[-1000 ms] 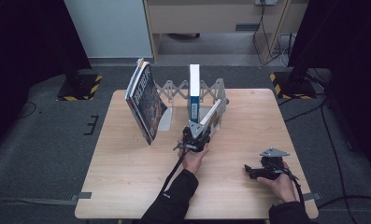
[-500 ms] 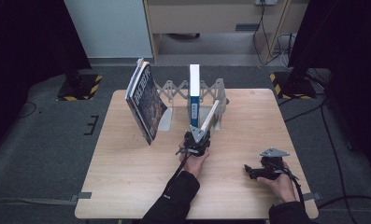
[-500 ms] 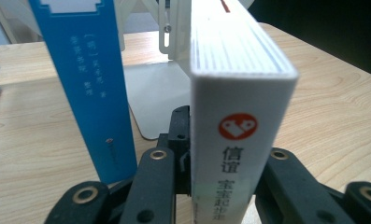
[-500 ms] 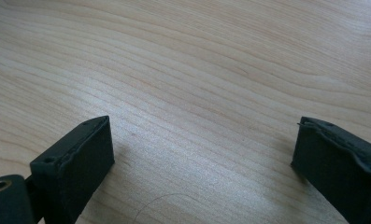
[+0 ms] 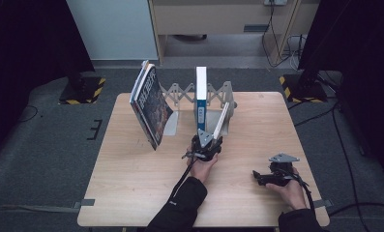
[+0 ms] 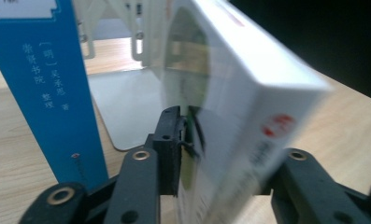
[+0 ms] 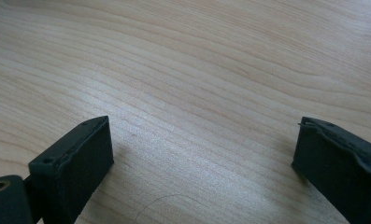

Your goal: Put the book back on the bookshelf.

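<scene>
On the counter [image 5: 131, 193] stands an expanding book rack [image 5: 180, 92]. A blue book [image 5: 200, 99] stands upright in its middle, and a dark-covered book [image 5: 148, 108] leans at its left end. The work in hand is setting a white book [image 5: 222, 121] into the rack to the right of the blue one.

The left hand-held gripper [image 5: 206, 145] sits at the near, lower edge of the white book, which tilts with its top leaning right toward the rack's end plate. In the left gripper view the white book [image 6: 239, 107] lies between the jaws; the left pad [image 6: 171, 140] is at its cover, while the right jaw stands beside the spine with what looks like a small gap. The jaws have just been opening, so I judge the grip is being let go and the pads no longer press.

The right hand-held gripper [image 5: 267, 178] rests on the counter well apart from the rack, near the front right, with its jaws spread wide over bare wood and nothing between them.

The placing looks nearly done: the white book is in its slot. Left to do, as I judge it, is to back the left hand-held gripper away and perhaps nudge the book upright against the blue one.
</scene>
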`<state>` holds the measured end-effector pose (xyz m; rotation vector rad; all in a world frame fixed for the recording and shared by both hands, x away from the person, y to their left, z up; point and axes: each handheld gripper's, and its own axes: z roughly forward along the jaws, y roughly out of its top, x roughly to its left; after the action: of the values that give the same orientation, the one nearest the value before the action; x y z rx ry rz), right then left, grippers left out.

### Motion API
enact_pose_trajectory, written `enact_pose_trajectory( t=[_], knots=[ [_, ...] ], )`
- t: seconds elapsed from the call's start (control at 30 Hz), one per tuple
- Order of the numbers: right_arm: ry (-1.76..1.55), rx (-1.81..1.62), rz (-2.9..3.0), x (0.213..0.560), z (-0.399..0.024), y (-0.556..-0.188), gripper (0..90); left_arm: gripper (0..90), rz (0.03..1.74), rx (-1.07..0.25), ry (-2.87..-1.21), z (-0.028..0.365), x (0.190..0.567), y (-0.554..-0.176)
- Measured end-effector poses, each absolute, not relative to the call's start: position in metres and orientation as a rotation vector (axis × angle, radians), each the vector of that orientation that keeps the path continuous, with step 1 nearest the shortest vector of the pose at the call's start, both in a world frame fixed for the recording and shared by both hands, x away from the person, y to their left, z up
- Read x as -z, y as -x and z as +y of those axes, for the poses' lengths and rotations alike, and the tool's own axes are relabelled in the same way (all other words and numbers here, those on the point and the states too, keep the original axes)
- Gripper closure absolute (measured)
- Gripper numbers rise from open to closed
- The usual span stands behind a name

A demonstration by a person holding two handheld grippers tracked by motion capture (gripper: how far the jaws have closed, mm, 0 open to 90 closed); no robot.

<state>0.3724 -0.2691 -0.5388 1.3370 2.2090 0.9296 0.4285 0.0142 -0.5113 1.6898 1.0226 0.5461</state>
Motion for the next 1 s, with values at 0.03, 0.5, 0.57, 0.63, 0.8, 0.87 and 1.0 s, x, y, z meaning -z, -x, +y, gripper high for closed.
enact_pose_trajectory(
  t=[0.03,0.5,0.57,0.63,0.8,0.87,1.0],
  knots=[
    [-1.337,-0.930,2.209,0.539,-0.269,-0.372,4.7,61.0,1.011,-0.550,-1.693,0.016,0.510,-0.426],
    [-1.337,-0.930,2.209,0.539,-0.269,-0.372,4.7,66.8,0.979,-0.512,-1.701,0.027,0.501,-0.415],
    [-1.337,-0.930,2.209,0.539,-0.269,-0.372,4.7,66.6,0.976,-0.512,-1.699,0.023,0.501,-0.417],
    [-1.335,-0.929,2.210,0.539,-0.269,-0.373,4.7,66.1,0.977,-0.509,-1.681,0.020,0.502,-0.419],
    [-1.335,-0.929,2.210,0.539,-0.269,-0.373,4.7,64.6,0.973,-0.502,-1.698,0.013,0.500,-0.427],
    [-1.337,-0.930,2.209,0.539,-0.269,-0.372,4.7,64.1,0.970,-0.507,-1.703,0.011,0.500,-0.431],
    [-1.337,-0.930,2.209,0.539,-0.269,-0.372,4.8,62.4,0.973,-0.499,-1.701,0.005,0.500,-0.435]
  ],
)
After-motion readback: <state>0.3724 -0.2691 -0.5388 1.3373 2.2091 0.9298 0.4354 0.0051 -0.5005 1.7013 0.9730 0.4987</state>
